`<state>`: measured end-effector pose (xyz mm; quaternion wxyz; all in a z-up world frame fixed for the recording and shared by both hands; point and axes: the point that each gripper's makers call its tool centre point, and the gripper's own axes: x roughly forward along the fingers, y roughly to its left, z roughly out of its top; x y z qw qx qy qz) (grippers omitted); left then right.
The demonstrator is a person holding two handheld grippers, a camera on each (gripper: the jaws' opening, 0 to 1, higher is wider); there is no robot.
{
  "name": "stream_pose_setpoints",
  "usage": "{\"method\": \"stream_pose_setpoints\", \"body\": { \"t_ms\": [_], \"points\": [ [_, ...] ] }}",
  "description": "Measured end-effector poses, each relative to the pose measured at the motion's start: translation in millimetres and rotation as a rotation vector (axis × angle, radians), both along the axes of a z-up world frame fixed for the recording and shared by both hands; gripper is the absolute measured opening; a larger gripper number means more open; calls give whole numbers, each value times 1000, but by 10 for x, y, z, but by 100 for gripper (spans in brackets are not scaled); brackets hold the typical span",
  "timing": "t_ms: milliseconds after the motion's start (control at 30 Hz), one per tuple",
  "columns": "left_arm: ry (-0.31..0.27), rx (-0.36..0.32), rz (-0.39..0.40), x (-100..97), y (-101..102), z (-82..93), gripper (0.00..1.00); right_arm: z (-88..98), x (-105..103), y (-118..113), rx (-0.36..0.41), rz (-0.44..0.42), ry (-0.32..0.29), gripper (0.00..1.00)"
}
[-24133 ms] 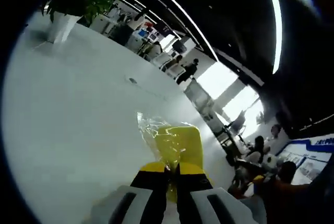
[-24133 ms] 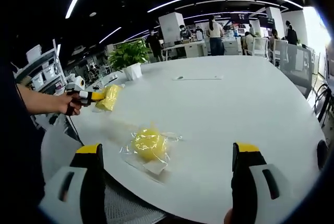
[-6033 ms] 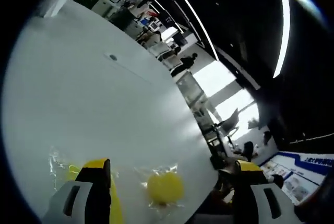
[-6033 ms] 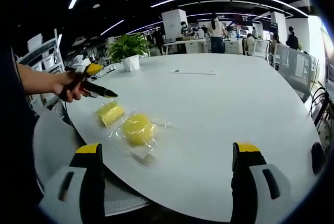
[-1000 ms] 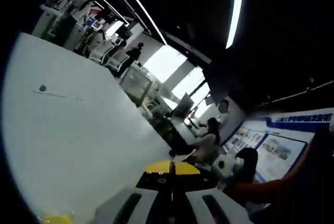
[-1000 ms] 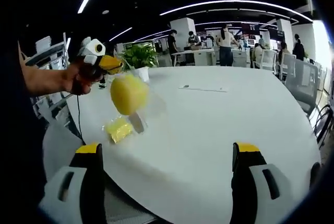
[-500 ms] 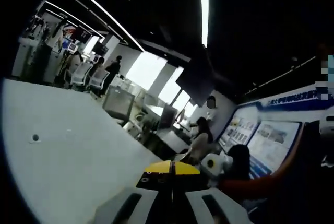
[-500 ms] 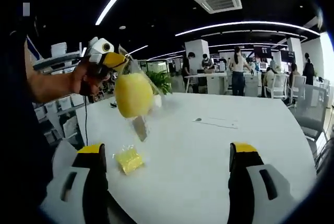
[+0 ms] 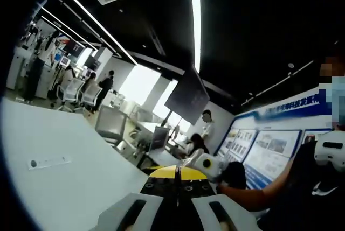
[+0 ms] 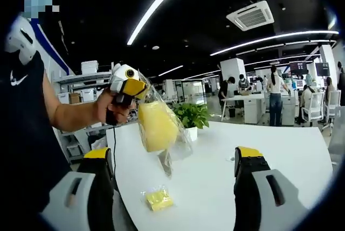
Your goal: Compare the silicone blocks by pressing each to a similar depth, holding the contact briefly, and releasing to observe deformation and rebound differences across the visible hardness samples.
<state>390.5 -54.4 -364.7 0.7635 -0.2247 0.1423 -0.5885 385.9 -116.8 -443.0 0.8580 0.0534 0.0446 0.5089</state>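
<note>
Left gripper pinches a crinkly clear bag holding a rounded yellow block; below it, a flat bagged yellow block lies between the right gripper's wide-open jaws.

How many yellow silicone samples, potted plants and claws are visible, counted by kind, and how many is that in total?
Yellow silicone samples: 2, the bagged round sample hanging from the left claw, and the small bagged block on the white table.
Potted plants: 1, the plant on the table.
Claws: 2, left and right claw.
Total: 5
</note>
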Motion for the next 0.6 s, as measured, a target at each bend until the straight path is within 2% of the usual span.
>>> {"method": "stream_pose_setpoints", "body": {
  "t_ms": [133, 200, 267, 500, 600],
  "points": [
    [4, -3, -6, -56, -1, 3, 0, -42, 20, 107, 15, 13, -1, 82],
    [3, -4, -12, -89, -6, 10, 0, -59, 4, 148, 14, 19, -13, 75],
    [5, -8, -18, -117, -7, 17, 0, -64, -6, 187, 22, 27, -20, 73],
    [18, -15, -39, -188, -19, 15, 0, 85, -74, 323, 113, 73, -22, 65],
    [16, -11, -45, -199, -20, 8, 0, 105, -101, 400, 117, 105, -9, 60]
  ]
}}
